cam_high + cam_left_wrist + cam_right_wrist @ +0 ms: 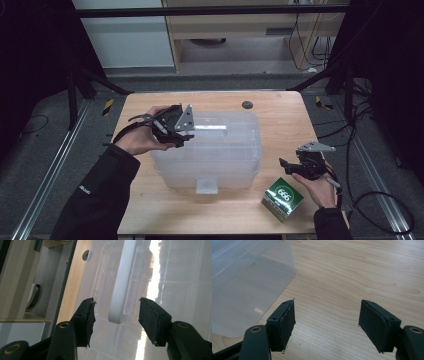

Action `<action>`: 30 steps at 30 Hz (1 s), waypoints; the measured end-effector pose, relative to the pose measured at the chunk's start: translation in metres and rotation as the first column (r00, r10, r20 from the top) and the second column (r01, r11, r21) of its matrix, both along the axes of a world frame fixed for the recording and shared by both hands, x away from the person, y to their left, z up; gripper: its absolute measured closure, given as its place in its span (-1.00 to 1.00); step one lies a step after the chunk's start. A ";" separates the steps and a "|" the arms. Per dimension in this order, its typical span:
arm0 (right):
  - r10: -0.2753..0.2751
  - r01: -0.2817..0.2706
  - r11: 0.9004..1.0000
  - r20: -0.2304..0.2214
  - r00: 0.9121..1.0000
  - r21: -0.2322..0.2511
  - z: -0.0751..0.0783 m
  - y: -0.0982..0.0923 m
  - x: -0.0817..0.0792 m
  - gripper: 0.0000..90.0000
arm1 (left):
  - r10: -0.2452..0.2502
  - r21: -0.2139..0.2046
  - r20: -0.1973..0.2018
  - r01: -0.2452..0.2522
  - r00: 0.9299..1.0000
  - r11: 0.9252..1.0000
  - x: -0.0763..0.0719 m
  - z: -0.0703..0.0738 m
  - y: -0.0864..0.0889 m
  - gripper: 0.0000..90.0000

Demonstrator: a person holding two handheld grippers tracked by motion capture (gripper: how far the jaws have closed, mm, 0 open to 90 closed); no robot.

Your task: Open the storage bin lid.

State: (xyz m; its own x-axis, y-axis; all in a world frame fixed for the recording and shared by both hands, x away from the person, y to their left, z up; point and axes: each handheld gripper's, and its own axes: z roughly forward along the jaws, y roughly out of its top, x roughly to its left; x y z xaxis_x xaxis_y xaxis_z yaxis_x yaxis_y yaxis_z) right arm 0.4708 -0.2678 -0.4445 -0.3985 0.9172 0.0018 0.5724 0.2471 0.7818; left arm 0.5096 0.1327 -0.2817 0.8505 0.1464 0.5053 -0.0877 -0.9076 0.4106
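Observation:
A translucent plastic storage box with a lid stands in the middle of the wooden table. A white handle lies flat on its lid. My left gripper hovers over the lid's left end, open, its jaws either side of the handle's end without touching it. A green carton with white print sits near the front right corner. My right gripper is held just above the carton, open and empty. In the right gripper view its jaws frame bare wood, with the box's corner at the left.
A white latch sticks out at the box's front. A dark round hole sits near the table's far edge. Black frame legs and cables stand around the table on the grey floor.

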 end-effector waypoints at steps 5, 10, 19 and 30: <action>0.002 -0.002 1.000 -0.003 1.000 -0.001 0.001 0.001 0.000 -0.33 | -0.008 0.022 0.002 0.008 1.000 1.000 0.003 -0.003 -0.005 0.17; 0.004 -0.004 1.000 -0.014 1.000 0.004 0.001 0.001 0.000 -0.33 | -0.023 0.054 0.005 0.023 1.000 0.998 0.006 -0.007 -0.011 0.24; 0.026 -0.026 1.000 -0.001 1.000 0.008 0.008 0.005 -0.004 -0.25 | -0.043 0.117 0.026 0.040 0.999 0.992 0.006 -0.010 -0.023 0.53; 0.095 -0.095 0.995 -0.012 0.995 0.015 0.020 0.020 -0.016 -0.09 | -0.050 0.161 0.061 0.040 0.997 0.986 0.005 -0.009 -0.026 0.66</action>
State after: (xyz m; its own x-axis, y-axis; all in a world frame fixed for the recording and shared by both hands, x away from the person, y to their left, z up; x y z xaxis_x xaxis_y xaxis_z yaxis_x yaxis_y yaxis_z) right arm 0.4551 -0.2473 -0.4242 -0.4833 0.8752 0.0204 0.5569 0.2894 0.7785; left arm 0.5149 0.1069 -0.2904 0.8193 0.0220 0.5729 -0.1515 -0.9554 0.2534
